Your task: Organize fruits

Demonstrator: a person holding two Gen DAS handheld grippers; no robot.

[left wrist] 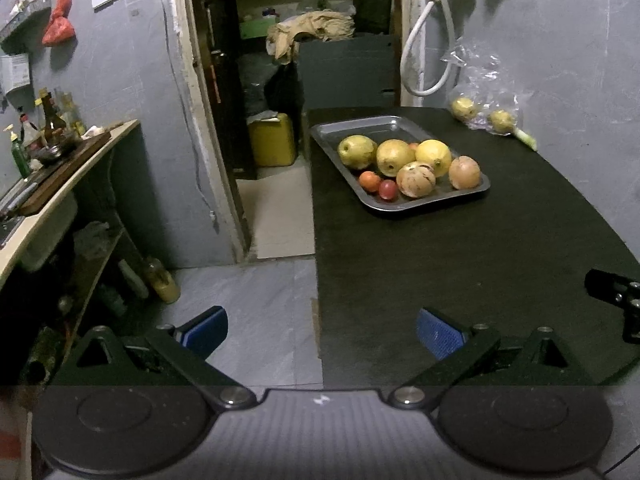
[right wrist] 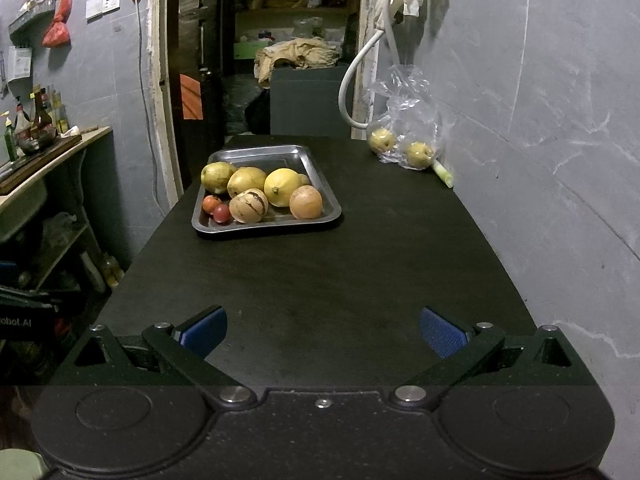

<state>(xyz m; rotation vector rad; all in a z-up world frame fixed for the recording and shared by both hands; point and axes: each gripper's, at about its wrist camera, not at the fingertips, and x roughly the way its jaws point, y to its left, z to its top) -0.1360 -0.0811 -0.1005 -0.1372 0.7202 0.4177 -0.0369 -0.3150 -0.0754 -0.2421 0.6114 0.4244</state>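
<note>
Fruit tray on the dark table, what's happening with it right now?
Nothing is being handled yet. The metal tray holds a pile of yellow fruits, a striped one and two small red ones. Two more fruits sit in a clear plastic bag by the wall. The left gripper and right gripper are both open and empty, short of the tray.

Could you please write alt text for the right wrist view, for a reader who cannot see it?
A metal tray of mixed fruit, including a yellow lemon and two small red fruits, sits on a dark table ahead of the open, empty right gripper. A clear plastic bag holding two more fruits lies by the grey wall, far right.
</note>
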